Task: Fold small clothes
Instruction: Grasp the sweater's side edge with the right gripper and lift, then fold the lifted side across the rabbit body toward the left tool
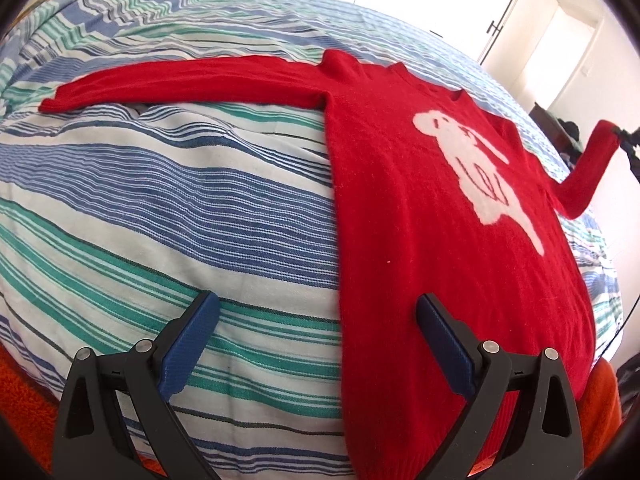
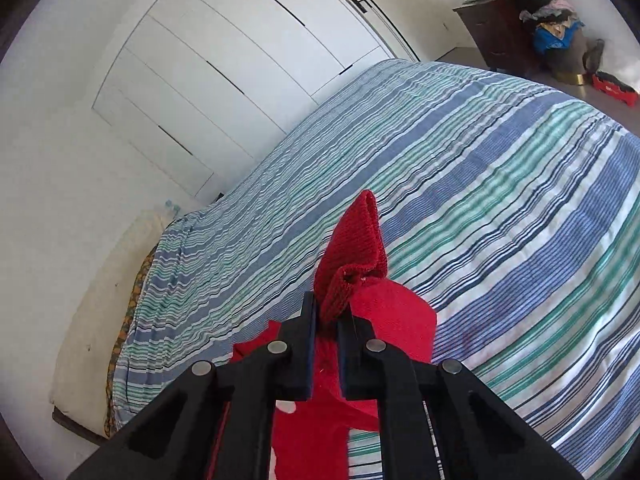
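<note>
The red sweater (image 1: 420, 220) lies face up on the striped bedspread (image 1: 160, 208), its body running from the lower centre of the left wrist view to the collar at upper centre. One sleeve (image 1: 180, 84) stretches flat toward the upper left of that frame. The other sleeve (image 1: 588, 168) rises off the bed at the right edge.

The right gripper (image 2: 328, 316) is pinched onto that raised sleeve's cuff (image 2: 356, 248), the ribbed end standing up between the jaws (the grip looks secure).

The left gripper (image 1: 316, 320) hangs spread wide above the hem area at lower centre, holding nothing, with one finger over the bedspread and the other over the red knit.

Judgement: the held sleeve's long axis points away from the body toward the right edge. The fold calls for carrying the cuff back across the chest toward the white animal motif (image 1: 476, 172). The right gripper is the nearer one and already engaged.
</note>
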Demonstrator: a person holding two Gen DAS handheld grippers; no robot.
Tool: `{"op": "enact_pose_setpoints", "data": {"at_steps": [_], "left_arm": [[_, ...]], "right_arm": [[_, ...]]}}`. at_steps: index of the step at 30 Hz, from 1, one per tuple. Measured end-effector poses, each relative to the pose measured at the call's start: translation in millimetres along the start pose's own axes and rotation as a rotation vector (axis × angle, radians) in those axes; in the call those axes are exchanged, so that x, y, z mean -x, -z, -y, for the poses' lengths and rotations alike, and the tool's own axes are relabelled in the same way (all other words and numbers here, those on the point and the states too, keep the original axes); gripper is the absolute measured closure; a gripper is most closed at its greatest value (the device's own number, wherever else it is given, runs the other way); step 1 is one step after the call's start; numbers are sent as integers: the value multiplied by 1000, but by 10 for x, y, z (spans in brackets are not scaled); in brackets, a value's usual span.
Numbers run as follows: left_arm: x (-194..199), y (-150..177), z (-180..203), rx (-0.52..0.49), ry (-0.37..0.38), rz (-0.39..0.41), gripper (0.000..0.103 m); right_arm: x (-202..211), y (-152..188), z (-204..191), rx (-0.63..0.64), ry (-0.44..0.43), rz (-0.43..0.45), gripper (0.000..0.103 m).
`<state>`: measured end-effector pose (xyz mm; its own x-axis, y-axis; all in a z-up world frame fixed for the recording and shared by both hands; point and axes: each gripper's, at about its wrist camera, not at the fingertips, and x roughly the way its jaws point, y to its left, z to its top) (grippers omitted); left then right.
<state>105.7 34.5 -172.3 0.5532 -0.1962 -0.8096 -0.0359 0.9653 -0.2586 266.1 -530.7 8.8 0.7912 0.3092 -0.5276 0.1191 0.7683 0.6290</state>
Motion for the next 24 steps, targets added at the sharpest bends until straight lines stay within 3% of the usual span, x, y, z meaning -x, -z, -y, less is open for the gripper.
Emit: {"op": "enact_pose_setpoints", "data": {"at_steps": [4, 9, 17, 18, 20, 21, 24], "left_arm": [[1, -40, -54, 37, 37, 1, 4], [24, -72, -134, 77, 87, 4, 4], [64, -68, -229, 113, 112, 10, 4], [61, -67, -218, 108, 108, 9, 4], [59, -64, -196, 95, 95, 8, 4], [55, -62, -183, 88, 89, 8, 4], [47, -52, -167, 77, 79, 9, 4]], "right_arm": [[-405, 354, -862, 124, -44, -67, 94], [-953, 849, -1606, 239, -80, -149, 94], [-1810, 1839, -2215, 420, -28, -282, 94], [-1904, 1962, -2252, 443, -4, -295, 88], [-2100, 2203, -2296, 471, 12, -362, 56], [-2165, 2300, -2287, 466, 1, -406, 26], [-2139, 2387, -2188, 414, -92, -435, 25]]}}
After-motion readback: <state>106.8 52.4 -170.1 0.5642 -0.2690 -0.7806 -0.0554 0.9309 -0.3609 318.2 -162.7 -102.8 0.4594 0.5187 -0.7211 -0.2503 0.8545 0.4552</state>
